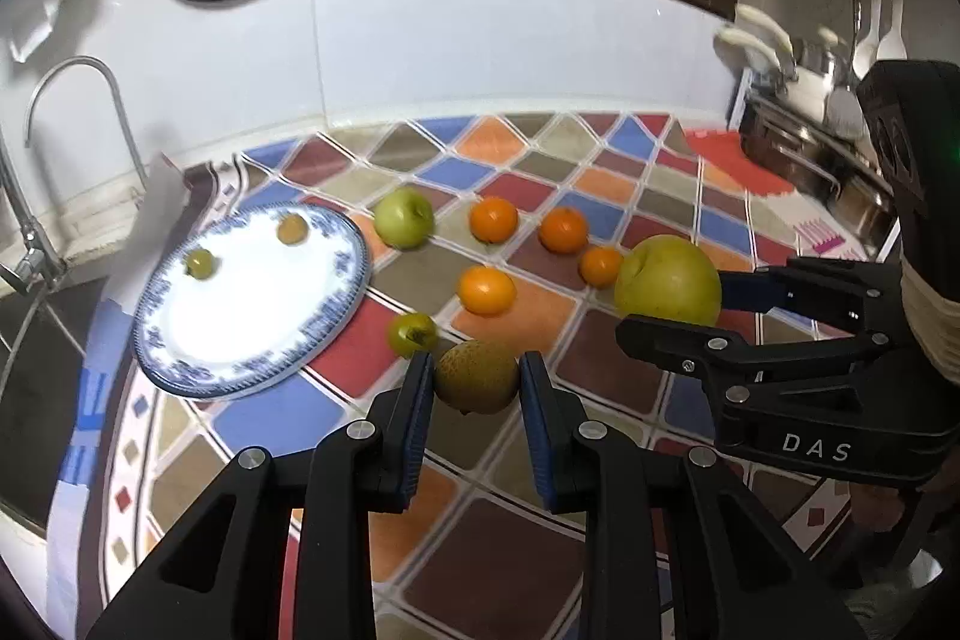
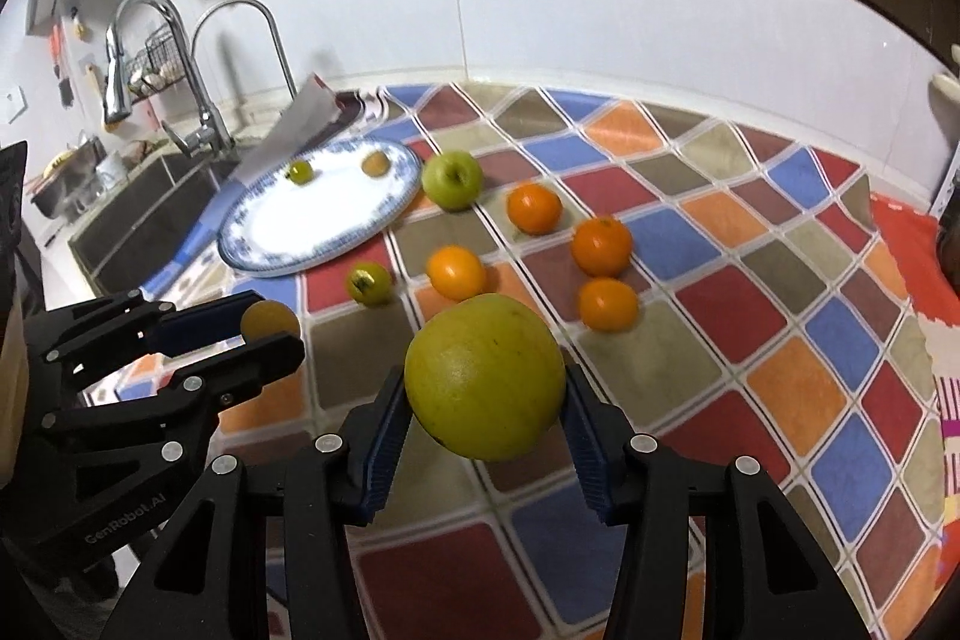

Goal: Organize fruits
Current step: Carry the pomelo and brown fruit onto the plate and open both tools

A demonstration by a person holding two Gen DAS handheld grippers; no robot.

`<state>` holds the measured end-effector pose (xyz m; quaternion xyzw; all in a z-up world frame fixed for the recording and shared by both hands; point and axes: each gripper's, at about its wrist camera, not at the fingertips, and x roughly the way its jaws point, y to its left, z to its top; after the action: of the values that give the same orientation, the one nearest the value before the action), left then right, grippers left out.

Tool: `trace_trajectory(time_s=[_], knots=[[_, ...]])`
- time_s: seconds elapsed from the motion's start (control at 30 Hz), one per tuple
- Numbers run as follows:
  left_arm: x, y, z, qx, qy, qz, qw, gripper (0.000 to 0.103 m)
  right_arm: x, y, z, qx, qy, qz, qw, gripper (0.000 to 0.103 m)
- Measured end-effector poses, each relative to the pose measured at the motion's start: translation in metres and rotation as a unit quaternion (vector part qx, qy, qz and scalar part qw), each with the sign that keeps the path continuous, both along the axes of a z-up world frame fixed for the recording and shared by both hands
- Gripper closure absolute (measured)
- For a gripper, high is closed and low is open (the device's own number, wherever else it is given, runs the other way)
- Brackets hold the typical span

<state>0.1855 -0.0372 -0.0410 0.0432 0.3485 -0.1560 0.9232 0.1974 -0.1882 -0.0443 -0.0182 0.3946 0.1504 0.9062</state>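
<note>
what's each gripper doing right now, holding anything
Left gripper: closed on a small brownish-yellow fruit.
Right gripper: closed on a large yellow-green fruit.

My left claw (image 1: 477, 379) grips a small brownish-yellow fruit (image 1: 476, 376); my right claw (image 1: 672, 304) clamps a large green pear (image 1: 667, 280). Four tangerines (image 1: 486, 290) lie mid-desk.

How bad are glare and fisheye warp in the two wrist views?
Left wrist view: the plate centre is blown out white, its two small fruits look soft, and the backsplash edge bows. Right wrist view: the plate glare is milder, the tiled cloth grid curves strongly, and the held green fruit is sharp.
</note>
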Motion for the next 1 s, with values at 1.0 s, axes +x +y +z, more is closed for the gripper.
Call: trace_trajectory(time_s=[1.0], knots=[[0.029, 0.124, 0.036, 0.016, -0.066, 0.051, 0.9964, 0.074, 0.041, 0.125, 0.044, 0.021, -0.065, 0.036, 0.997, 0.053]])
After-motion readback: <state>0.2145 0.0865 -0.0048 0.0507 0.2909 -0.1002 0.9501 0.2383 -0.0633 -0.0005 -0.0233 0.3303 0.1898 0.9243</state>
